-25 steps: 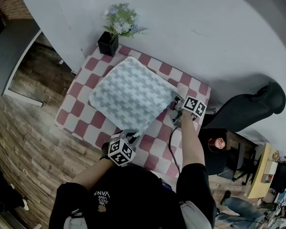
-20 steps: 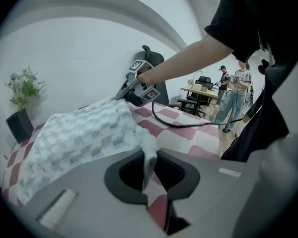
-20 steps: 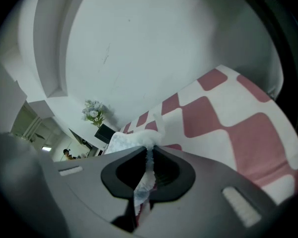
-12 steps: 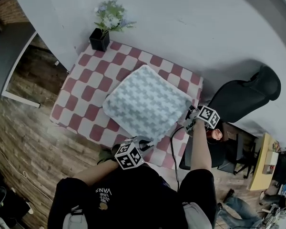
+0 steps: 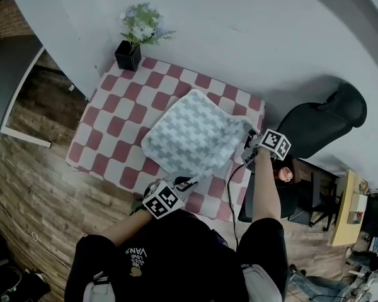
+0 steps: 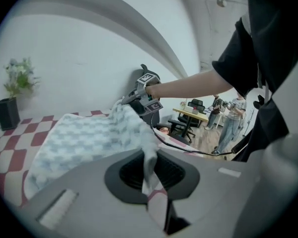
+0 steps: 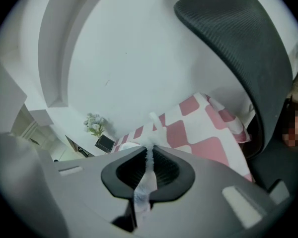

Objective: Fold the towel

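A grey-and-white patterned towel (image 5: pixel 192 136) lies spread on the red-and-white checked table (image 5: pixel 120 121), its near side pulled toward the table's right end. My left gripper (image 5: pixel 188 182) is shut on the towel's near corner (image 6: pixel 148 155) at the table's front edge. My right gripper (image 5: pixel 247 145) is shut on the towel's right corner (image 7: pixel 148 163) near the table's right edge. Both corners are lifted off the cloth. In the left gripper view the towel (image 6: pixel 79 143) stretches across to the right gripper (image 6: pixel 134 97).
A potted plant (image 5: pixel 131 41) stands at the table's far left corner against the white wall. A black office chair (image 5: pixel 321 126) sits just right of the table. Wooden floor lies left of the table. Other people and a desk (image 6: pixel 191 114) show far off.
Both grippers have drawn the towel's corners toward the table's right and near edges and lifted them. The towel has slid right across the checked cloth.
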`<control>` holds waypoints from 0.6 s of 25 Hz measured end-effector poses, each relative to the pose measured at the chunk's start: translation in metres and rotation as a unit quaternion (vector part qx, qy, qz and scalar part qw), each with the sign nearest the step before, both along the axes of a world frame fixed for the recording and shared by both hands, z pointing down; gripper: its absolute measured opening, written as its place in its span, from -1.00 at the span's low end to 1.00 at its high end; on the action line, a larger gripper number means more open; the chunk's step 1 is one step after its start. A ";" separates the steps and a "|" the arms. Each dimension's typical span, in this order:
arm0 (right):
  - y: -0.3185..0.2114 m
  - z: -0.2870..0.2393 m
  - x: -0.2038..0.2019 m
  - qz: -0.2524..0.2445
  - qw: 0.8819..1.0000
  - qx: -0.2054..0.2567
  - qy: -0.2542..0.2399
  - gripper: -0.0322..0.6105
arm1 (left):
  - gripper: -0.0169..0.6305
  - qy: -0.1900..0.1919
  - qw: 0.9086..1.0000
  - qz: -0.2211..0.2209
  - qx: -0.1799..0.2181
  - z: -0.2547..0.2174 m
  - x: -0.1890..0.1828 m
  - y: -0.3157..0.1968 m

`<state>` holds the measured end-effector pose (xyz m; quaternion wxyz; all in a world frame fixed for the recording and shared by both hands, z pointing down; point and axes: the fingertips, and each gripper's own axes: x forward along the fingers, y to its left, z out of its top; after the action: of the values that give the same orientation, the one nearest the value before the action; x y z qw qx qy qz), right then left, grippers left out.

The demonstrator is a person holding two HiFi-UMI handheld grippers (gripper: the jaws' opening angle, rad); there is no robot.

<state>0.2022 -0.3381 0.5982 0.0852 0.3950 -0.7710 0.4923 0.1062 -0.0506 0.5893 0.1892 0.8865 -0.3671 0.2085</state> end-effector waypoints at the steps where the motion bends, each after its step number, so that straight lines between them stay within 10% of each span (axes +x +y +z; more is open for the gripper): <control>1: -0.003 -0.004 -0.012 -0.005 1.000 0.002 -0.002 -0.82 | -0.85 0.004 1.000 -0.016 0.000 -0.003 -0.013 -0.003; 15: -0.021 -0.009 -0.200 -0.078 0.996 0.009 0.032 -0.82 | -0.85 0.059 0.980 -0.187 -0.042 0.010 -0.178 -0.016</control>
<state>0.0021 -0.3596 0.5890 0.1442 0.3500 -0.8009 0.4641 -0.0721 -0.0669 0.5998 0.2829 0.8043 -0.5057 0.1319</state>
